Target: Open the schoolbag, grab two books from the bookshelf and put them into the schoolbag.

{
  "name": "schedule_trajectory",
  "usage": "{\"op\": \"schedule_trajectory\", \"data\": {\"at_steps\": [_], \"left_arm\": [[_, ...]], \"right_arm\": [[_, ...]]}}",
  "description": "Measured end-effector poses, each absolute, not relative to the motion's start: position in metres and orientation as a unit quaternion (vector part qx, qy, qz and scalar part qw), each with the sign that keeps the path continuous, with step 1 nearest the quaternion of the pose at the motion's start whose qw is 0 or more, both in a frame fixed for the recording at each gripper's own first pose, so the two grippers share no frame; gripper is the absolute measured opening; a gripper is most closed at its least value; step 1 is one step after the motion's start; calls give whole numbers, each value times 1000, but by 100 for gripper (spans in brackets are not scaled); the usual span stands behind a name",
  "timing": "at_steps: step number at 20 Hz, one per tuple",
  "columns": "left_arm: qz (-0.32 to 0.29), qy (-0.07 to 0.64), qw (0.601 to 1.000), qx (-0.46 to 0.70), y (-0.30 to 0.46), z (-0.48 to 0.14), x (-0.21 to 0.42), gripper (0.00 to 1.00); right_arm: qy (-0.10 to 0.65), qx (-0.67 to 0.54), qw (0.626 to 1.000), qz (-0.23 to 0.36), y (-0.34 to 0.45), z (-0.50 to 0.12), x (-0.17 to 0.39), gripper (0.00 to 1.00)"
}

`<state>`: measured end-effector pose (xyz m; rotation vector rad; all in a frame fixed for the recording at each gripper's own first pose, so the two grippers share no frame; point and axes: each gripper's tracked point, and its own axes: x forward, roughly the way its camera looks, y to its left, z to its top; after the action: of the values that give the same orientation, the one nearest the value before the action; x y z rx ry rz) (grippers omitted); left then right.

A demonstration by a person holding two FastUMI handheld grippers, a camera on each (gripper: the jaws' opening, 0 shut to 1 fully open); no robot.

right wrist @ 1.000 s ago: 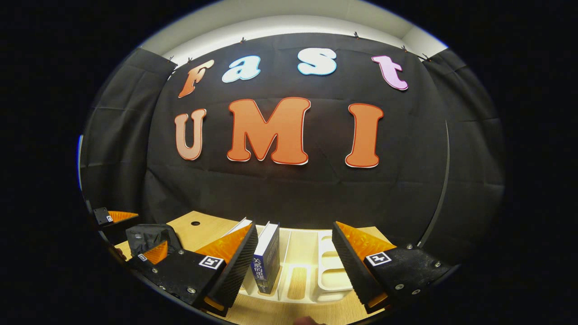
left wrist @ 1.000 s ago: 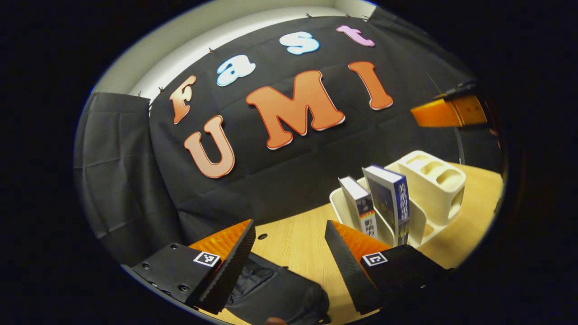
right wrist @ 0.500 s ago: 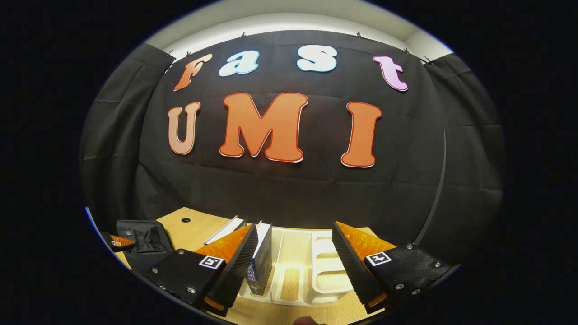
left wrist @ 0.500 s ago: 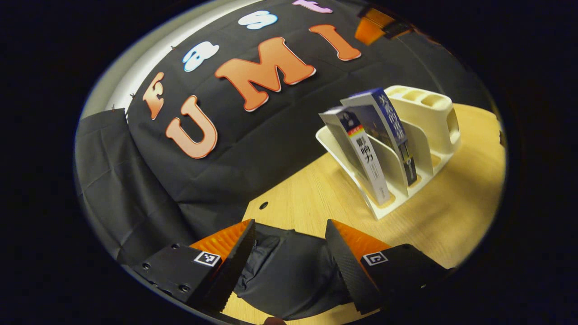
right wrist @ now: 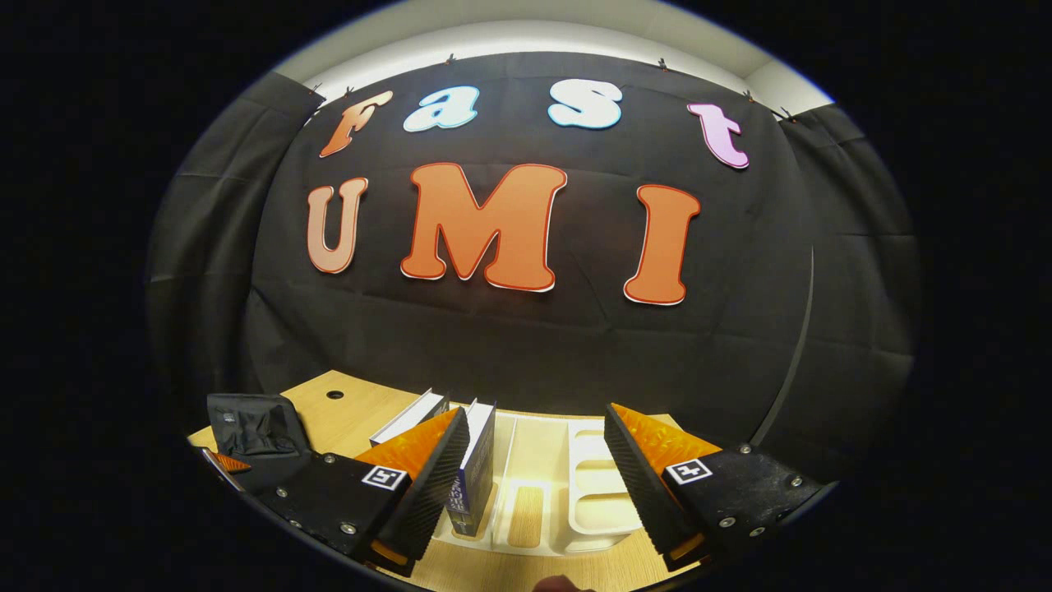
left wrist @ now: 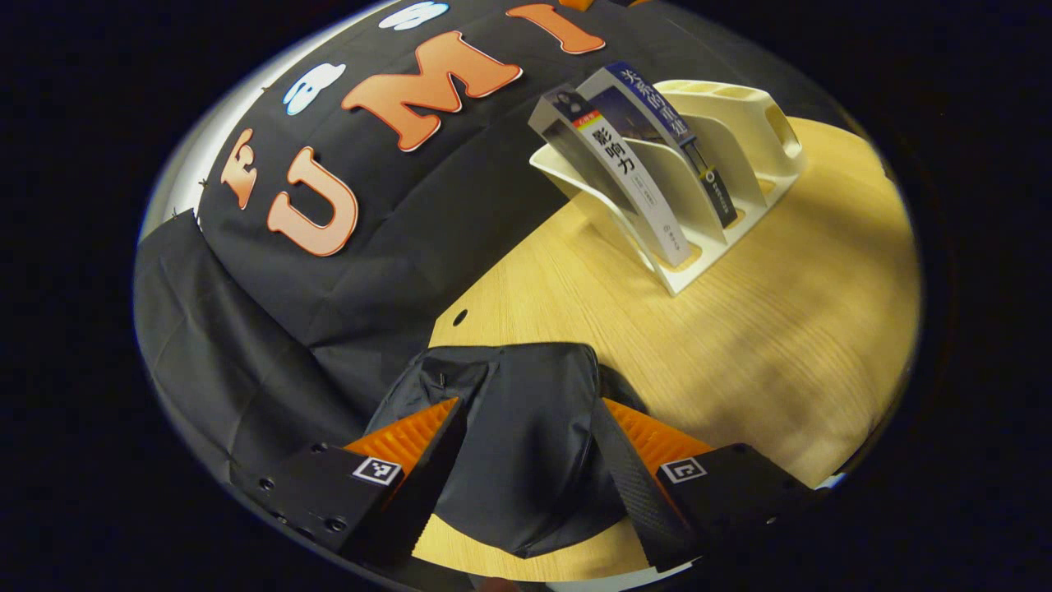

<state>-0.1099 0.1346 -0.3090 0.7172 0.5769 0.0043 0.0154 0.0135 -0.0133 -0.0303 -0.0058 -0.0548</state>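
Schoolbag near the front of the table, bookshelf farther back by the cloth wall.

In the left gripper view the schoolbag (left wrist: 526, 444) lies on the table (left wrist: 781, 353), between the spread fingers of the left gripper (left wrist: 526, 485); beyond it and to the right stands the bookshelf (left wrist: 699, 173), with two books (left wrist: 625, 181) leaning in its left slots. In the right gripper view the bookshelf (right wrist: 567, 485) sits between the fingers of the right gripper (right wrist: 534, 485), the schoolbag (right wrist: 255, 427) well off to its left.
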Motion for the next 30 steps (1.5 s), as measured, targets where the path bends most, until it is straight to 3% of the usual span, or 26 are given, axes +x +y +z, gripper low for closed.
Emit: {"op": "schedule_trajectory", "data": {"at_steps": [7,17,22,26,27,28,29,30], "left_arm": [[37,307,878,365,166,-325,-122,99],[61,288,853,431,190,-324,-92,97],[41,304,855,419,190,-336,-80,96],[4,326,858,396,185,-339,-81,48],[0,330,860,390,186,-336,-81,39],[-7,332,862,383,185,-334,-79,43],[-11,333,864,379,185,-332,-78,23],[-19,335,866,371,185,-329,-75,18]], "right_arm": [[1,-27,999,-27,17,-16,13,98],[3,-33,999,-29,23,-13,12,98],[9,-39,998,-41,24,-14,10,98],[16,-43,997,-55,25,-15,11,98],[17,-45,997,-61,26,-14,11,98],[17,-47,996,-67,27,-12,12,98],[19,-50,996,-71,29,-11,13,98],[19,-52,996,-72,31,-9,15,98]]}}
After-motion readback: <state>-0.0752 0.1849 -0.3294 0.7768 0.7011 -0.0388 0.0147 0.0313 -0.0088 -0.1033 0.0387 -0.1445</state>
